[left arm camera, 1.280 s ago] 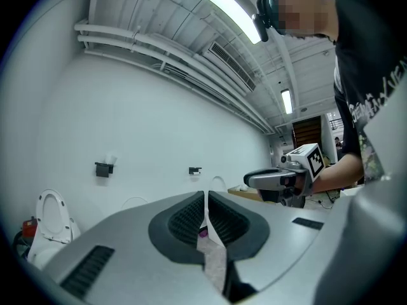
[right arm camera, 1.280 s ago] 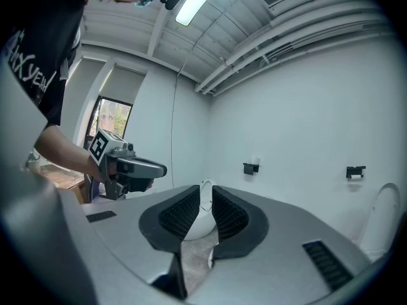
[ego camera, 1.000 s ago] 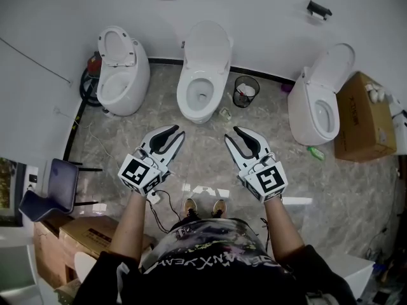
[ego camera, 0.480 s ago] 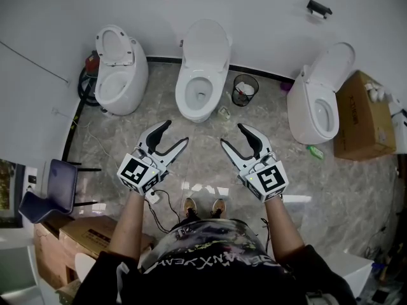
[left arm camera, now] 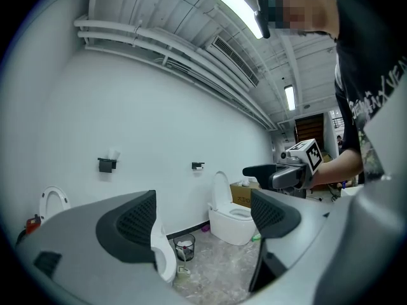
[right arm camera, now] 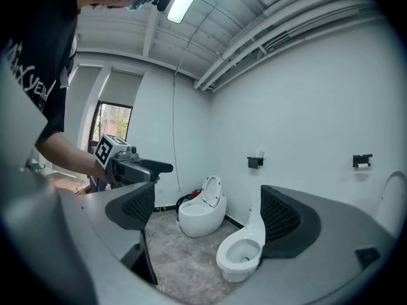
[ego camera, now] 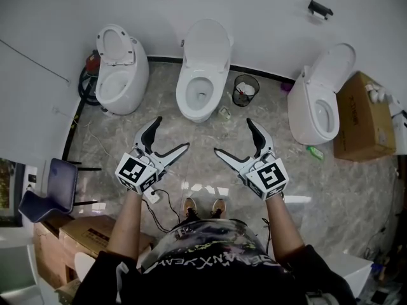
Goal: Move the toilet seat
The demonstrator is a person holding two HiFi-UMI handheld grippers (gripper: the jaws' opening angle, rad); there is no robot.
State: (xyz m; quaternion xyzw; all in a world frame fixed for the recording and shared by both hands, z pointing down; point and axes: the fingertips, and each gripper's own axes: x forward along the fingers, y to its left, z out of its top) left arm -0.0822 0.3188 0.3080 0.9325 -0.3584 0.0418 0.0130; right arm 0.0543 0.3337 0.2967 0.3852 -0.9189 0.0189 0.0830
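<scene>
Three white toilets stand along the far wall, all with lids raised: a left one (ego camera: pixel 121 68), a middle one (ego camera: pixel 202 75) and a right one (ego camera: pixel 321 100). My left gripper (ego camera: pixel 170 134) and right gripper (ego camera: pixel 233 136) hover side by side over the marble floor, short of the middle toilet. Both have their jaws opening wide, with nothing between them. The left gripper view looks past its jaws (left arm camera: pixel 200 218) at the right toilet (left arm camera: pixel 232 218). In the right gripper view, the jaws (right arm camera: pixel 206 213) frame the middle toilet (right arm camera: pixel 241 256) and left toilet (right arm camera: pixel 202 211).
A black waste bin (ego camera: pixel 245 91) sits between the middle and right toilets. A cardboard box (ego camera: pixel 362 116) stands at the far right and a folding chair (ego camera: pixel 57 183) at the left. A cable (ego camera: pixel 162 202) trails on the floor by my feet.
Both grippers' jaws have spread from nearly shut to wide apart. The hands have stayed almost in the same place.
</scene>
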